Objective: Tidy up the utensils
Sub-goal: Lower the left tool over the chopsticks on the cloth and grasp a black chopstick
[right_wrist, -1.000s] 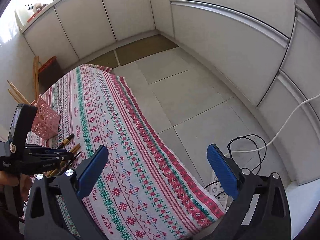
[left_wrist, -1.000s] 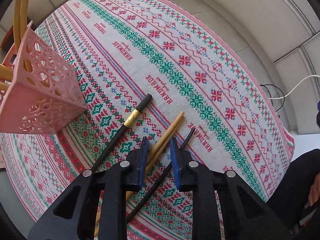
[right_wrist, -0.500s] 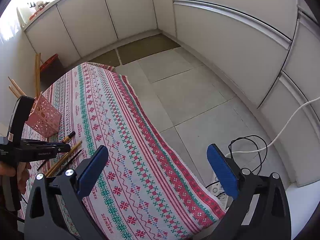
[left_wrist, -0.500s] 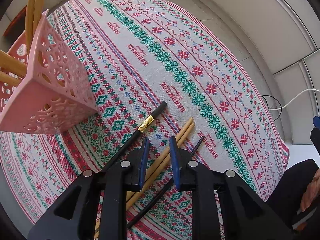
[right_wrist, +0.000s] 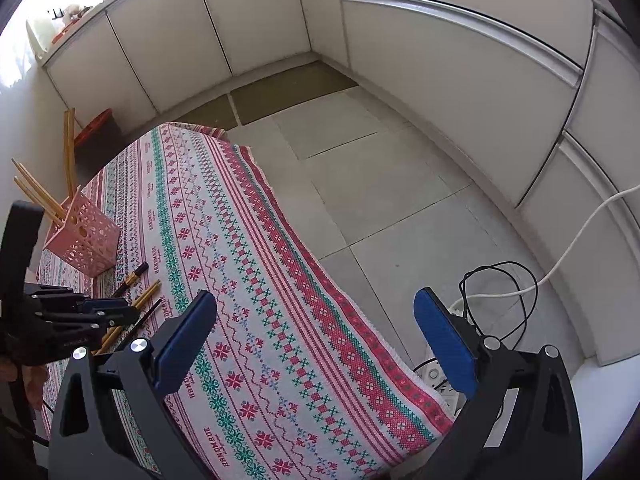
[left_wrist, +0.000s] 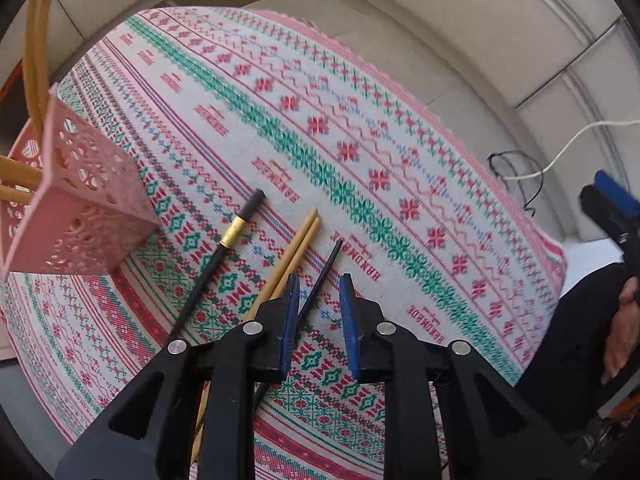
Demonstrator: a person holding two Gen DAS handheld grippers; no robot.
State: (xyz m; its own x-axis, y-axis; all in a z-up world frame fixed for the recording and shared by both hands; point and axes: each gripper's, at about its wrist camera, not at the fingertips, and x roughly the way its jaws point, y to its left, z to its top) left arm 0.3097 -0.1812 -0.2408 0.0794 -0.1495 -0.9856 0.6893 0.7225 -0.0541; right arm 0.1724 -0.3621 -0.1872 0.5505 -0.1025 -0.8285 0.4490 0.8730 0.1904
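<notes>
On the patterned tablecloth [left_wrist: 360, 128] lie a black chopstick with a gold band [left_wrist: 236, 232], a pair of wooden chopsticks [left_wrist: 302, 238] and a thin black chopstick [left_wrist: 330, 258]. A pink perforated holder [left_wrist: 80, 208] stands to their left with several wooden chopsticks in it. My left gripper [left_wrist: 320, 304] points down just above the thin black chopstick. Its pads stand a narrow gap apart and press on nothing. In the right wrist view it [right_wrist: 120, 314] hovers over the same chopsticks [right_wrist: 148, 294], near the holder [right_wrist: 86, 240]. My right gripper [right_wrist: 316, 340] is wide open and empty over the cloth's near side.
The table's edge [right_wrist: 320, 280] runs diagonally, with tiled floor beyond it. A power strip [right_wrist: 438, 380] with black and white cables lies on the floor at the right. White cabinets line the walls. A person's dark-clothed body [left_wrist: 580, 320] is at the right.
My left gripper has shifted from over the wooden pair to over the thin black chopstick, its gap unchanged. The right gripper has stayed put.
</notes>
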